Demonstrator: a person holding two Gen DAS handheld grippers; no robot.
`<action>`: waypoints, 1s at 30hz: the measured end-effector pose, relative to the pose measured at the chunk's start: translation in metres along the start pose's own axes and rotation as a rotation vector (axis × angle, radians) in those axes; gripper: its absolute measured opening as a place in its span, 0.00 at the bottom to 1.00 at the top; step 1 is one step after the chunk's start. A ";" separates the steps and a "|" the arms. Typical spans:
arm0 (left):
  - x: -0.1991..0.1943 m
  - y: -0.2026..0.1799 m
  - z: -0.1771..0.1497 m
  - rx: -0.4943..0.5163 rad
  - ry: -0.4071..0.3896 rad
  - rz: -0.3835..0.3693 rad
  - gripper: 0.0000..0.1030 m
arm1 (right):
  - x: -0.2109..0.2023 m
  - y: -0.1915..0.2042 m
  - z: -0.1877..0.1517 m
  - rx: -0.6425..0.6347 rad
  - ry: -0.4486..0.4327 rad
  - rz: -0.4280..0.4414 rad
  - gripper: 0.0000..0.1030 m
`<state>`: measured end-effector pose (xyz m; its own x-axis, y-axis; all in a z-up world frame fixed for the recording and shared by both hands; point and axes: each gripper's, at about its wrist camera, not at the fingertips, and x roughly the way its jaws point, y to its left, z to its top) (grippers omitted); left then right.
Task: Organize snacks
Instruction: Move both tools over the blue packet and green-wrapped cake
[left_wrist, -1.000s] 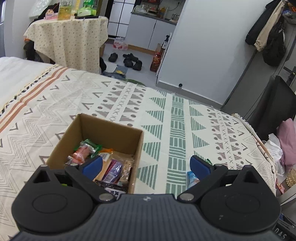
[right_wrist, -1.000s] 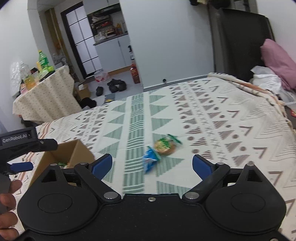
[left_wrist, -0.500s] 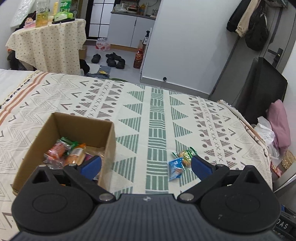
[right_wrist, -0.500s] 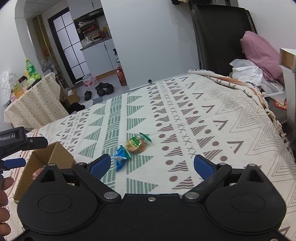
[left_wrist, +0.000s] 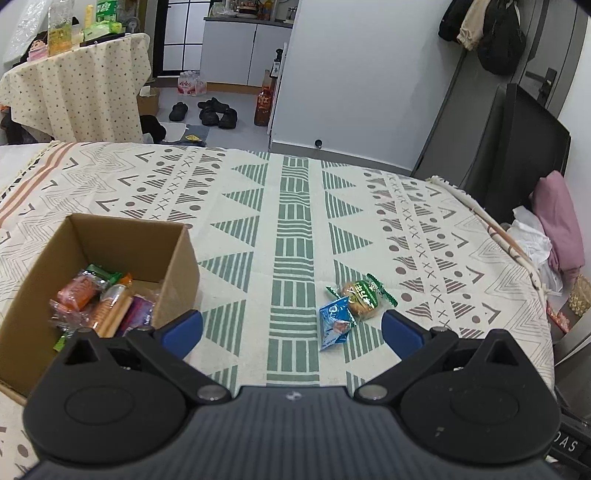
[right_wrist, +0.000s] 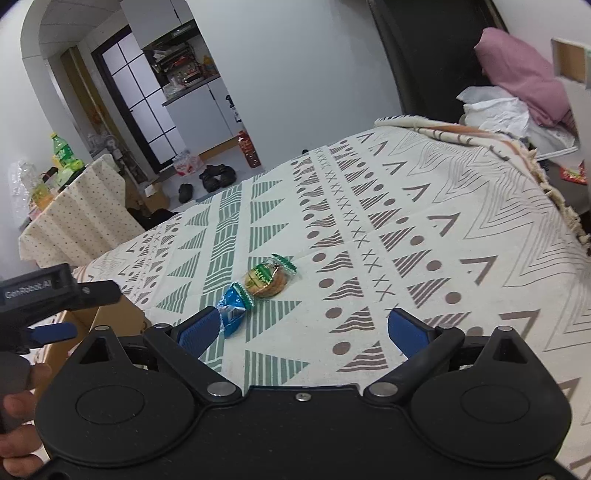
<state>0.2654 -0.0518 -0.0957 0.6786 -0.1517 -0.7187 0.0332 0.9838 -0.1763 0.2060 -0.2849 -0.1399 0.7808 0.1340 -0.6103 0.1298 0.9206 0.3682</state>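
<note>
While both sets of jaws stood spread wide and held nothing, the left gripper (left_wrist: 291, 330) filled the bottom of its frame above the patterned bed cover (left_wrist: 295, 206), and the right gripper (right_wrist: 301, 330) did the same in its own view. Just ahead of the left one, at lower left of that frame, sat the cardboard box (left_wrist: 177, 258) with several wrapped snacks already lying inside. To the right of the box and well apart from it, in the lower middle of the frame, lay a blue packet (left_wrist: 334, 323), its long axis running roughly away from the camera, touching a round cake in a green wrapper (left_wrist: 362, 297) just beyond it. In the right wrist view the blue packet (right_wrist: 232, 308) lay right beside the left blue pad (right_wrist: 195, 330), with the green-wrapped cake (right_wrist: 267, 278) a little farther on toward mid-frame, its crimped ends pointing up and to the right. By that reading the right gripper seemed the nearer, needing to shift left to centre the packet. Farther off, in the upper left of both frames, stood a table (left_wrist: 74, 92) under a dotted cloth.
</note>
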 end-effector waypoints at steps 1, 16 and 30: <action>0.003 -0.001 0.000 0.001 0.004 0.001 1.00 | 0.003 -0.001 0.000 0.001 0.003 0.003 0.95; 0.064 -0.024 -0.002 0.001 0.044 -0.046 0.88 | 0.066 -0.017 0.005 0.054 0.041 0.095 0.81; 0.128 -0.028 -0.010 -0.041 0.150 -0.052 0.53 | 0.123 -0.022 0.010 0.061 0.064 0.150 0.71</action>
<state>0.3440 -0.0996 -0.1891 0.5591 -0.2183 -0.7999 0.0334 0.9699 -0.2413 0.3055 -0.2921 -0.2161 0.7541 0.2927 -0.5880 0.0535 0.8649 0.4991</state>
